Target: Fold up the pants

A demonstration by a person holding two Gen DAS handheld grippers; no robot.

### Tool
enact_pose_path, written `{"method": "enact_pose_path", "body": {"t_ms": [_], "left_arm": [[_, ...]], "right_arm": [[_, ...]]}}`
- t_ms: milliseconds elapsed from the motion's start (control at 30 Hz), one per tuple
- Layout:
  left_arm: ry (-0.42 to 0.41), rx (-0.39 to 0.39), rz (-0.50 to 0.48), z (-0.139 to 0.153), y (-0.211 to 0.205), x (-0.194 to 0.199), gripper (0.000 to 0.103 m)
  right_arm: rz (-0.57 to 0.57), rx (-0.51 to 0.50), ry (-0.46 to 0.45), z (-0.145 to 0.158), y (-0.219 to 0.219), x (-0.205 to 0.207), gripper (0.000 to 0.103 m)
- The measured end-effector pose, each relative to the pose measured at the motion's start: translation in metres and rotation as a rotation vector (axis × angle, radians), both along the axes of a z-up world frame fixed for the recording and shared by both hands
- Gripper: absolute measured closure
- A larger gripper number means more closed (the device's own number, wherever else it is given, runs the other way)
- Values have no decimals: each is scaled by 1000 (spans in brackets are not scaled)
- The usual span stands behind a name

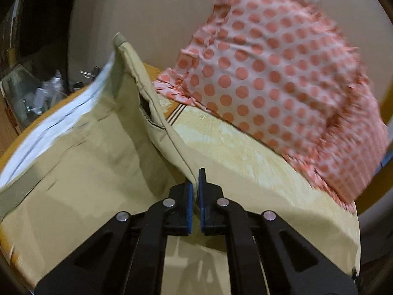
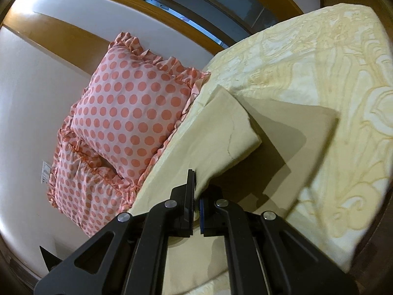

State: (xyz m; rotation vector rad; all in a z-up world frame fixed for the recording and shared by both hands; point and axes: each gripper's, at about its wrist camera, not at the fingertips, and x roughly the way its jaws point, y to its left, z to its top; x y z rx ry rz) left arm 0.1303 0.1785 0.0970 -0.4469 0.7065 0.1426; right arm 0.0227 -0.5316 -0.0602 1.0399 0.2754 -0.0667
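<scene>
The pants point(image 1: 93, 152) are beige, with a white lining showing at the waistband. They are lifted off the yellow bedspread point(image 1: 245, 162). My left gripper point(image 1: 195, 186) is shut on a raised fold of the pants, which rises to a peak at upper left. In the right wrist view the pants point(image 2: 221, 132) hang as a folded panel over a lower layer that lies flat on the bed. My right gripper point(image 2: 196, 191) is shut on the near edge of that lifted panel.
Pink pillows with orange dots point(image 1: 282, 73) lie on the bed by the wall, and show in the right wrist view point(image 2: 130, 108) too. The patterned bedspread point(image 2: 331, 61) extends right. Clutter point(image 1: 41, 91) sits beyond the bed's left edge.
</scene>
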Motion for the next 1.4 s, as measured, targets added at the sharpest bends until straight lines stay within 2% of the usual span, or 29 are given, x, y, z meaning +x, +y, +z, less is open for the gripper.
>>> {"method": "enact_pose_path", "body": {"t_ms": [167, 233, 400, 700, 767, 800, 833, 867, 900, 933, 967, 1033, 1067, 1133, 1167, 1233, 1333, 1400], "left_arm": [[18, 11, 72, -27, 7, -98, 99], [36, -14, 102, -41, 12, -119, 98], [75, -36, 107, -67, 12, -131, 98], [37, -67, 60, -71, 15, -139, 96], [40, -47, 39, -74, 15, -138, 93], [32, -44, 31, -73, 14, -140, 92], [25, -41, 26, -72, 13, -141, 86], [10, -31, 25, -71, 12, -145, 68], [-11, -17, 31, -68, 10, -149, 58], [-33, 4, 43, -66, 9, -154, 42], [-47, 24, 56, -63, 8, -157, 32], [-87, 82, 92, -57, 6, -167, 28], [-96, 84, 95, -56, 8, -169, 26], [-109, 67, 114, -56, 15, -175, 24], [-109, 52, 134, -57, 20, -177, 24], [-105, 26, 169, -61, 31, -182, 24], [-102, -11, 208, -67, 47, -189, 24], [-117, -18, 231, -67, 54, -194, 23]], "right_arm": [[-7, -35, 18, 0, -4, -9, 100], [-2, -42, 27, 0, -7, -10, 100], [14, -78, 58, 3, -11, -9, 100], [-12, -145, 97, 8, -16, -24, 100], [-15, -170, 141, 3, -14, -27, 98], [-35, -178, 138, 4, -12, -33, 94], [-94, -205, 149, 7, -11, -44, 82], [-144, -230, 145, 10, -10, -51, 68], [-203, -262, 145, 14, -10, -59, 60], [-238, -285, 155, 16, -11, -62, 56], [-250, -297, 176, 16, -14, -61, 56], [-209, -261, 185, 10, -20, -52, 56], [-200, -264, 177, 7, -18, -48, 56], [-209, -339, 185, 8, -9, -41, 58], [-177, -345, 173, 7, -5, -37, 65], [-153, -393, 174, 9, 2, -30, 94], [-113, -424, 128, 21, 11, -24, 96], [-58, -468, 59, 46, 33, -16, 96]]}}
